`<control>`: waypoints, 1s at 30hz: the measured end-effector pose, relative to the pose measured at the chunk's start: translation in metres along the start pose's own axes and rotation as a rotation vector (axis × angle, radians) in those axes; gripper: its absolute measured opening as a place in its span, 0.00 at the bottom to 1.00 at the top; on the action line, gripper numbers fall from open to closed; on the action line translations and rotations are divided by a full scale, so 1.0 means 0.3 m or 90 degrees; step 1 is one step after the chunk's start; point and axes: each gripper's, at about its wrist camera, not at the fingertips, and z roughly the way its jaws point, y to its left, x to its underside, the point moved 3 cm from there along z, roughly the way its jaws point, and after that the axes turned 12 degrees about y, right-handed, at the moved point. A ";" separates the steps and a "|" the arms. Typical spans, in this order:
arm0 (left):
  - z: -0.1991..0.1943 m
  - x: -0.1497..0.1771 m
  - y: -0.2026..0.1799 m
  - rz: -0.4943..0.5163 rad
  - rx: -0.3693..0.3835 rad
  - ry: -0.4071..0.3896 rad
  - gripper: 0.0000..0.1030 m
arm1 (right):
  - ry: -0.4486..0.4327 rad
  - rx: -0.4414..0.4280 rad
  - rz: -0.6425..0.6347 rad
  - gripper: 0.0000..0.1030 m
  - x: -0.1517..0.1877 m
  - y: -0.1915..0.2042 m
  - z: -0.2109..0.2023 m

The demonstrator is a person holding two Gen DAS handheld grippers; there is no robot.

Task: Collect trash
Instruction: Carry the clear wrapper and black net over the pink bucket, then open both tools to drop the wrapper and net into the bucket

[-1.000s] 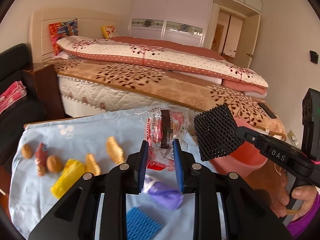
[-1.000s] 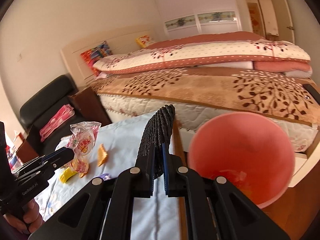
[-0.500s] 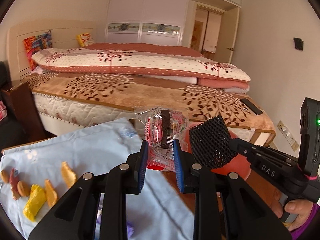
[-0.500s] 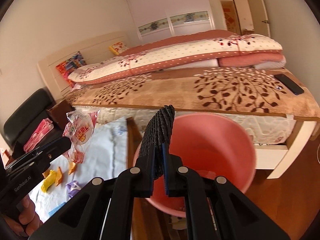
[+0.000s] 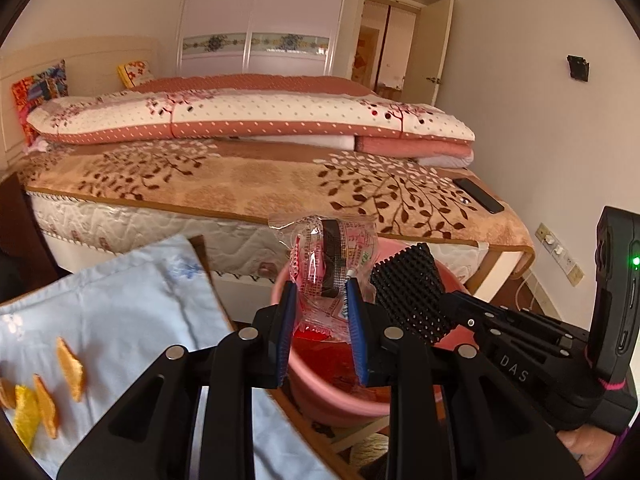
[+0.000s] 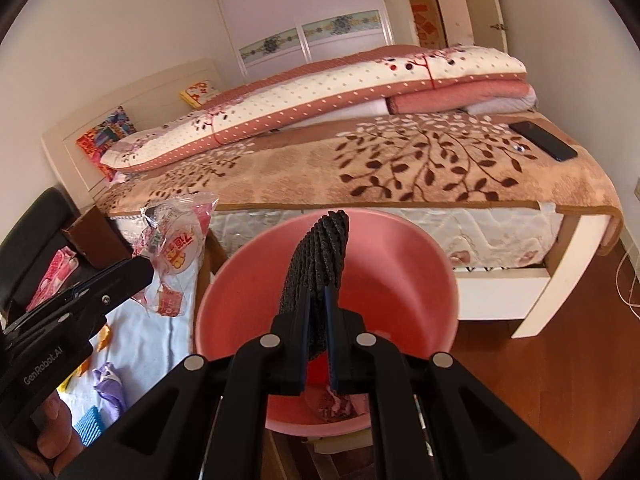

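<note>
My left gripper (image 5: 320, 296) is shut on a crumpled clear and red plastic wrapper (image 5: 332, 256) and holds it above the pink bin (image 5: 332, 404). The wrapper also shows in the right wrist view (image 6: 176, 248). My right gripper (image 6: 318, 300) is shut on a piece of black foam netting (image 6: 324, 256), directly over the open pink bin (image 6: 400, 248). The netting also shows in the left wrist view (image 5: 408, 292), beside the wrapper. Some trash lies at the bottom of the bin.
A table with a light blue cloth (image 5: 120, 312) stands left of the bin, with orange peel pieces (image 5: 70, 368), a purple wrapper (image 6: 110, 384) and blue netting (image 6: 90, 424) on it. A bed (image 6: 400, 160) lies behind the bin. A black chair (image 6: 32, 248) is at the left.
Both grippers have swung right from over the table to above the pink bin, each still holding its piece. The bin now sits under both.
</note>
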 end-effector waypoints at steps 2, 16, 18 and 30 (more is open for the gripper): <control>0.024 -0.001 -0.009 0.000 0.007 0.010 0.24 | 0.003 0.006 0.008 0.07 0.005 -0.019 0.008; 0.130 0.014 -0.076 0.023 0.025 0.048 0.24 | 0.022 0.025 0.033 0.07 0.019 -0.080 0.050; 0.139 0.015 -0.087 0.028 0.027 0.052 0.25 | 0.023 0.027 0.033 0.07 0.021 -0.082 0.053; 0.144 0.014 -0.089 0.026 0.021 0.062 0.46 | -0.002 0.047 0.028 0.44 0.019 -0.075 0.032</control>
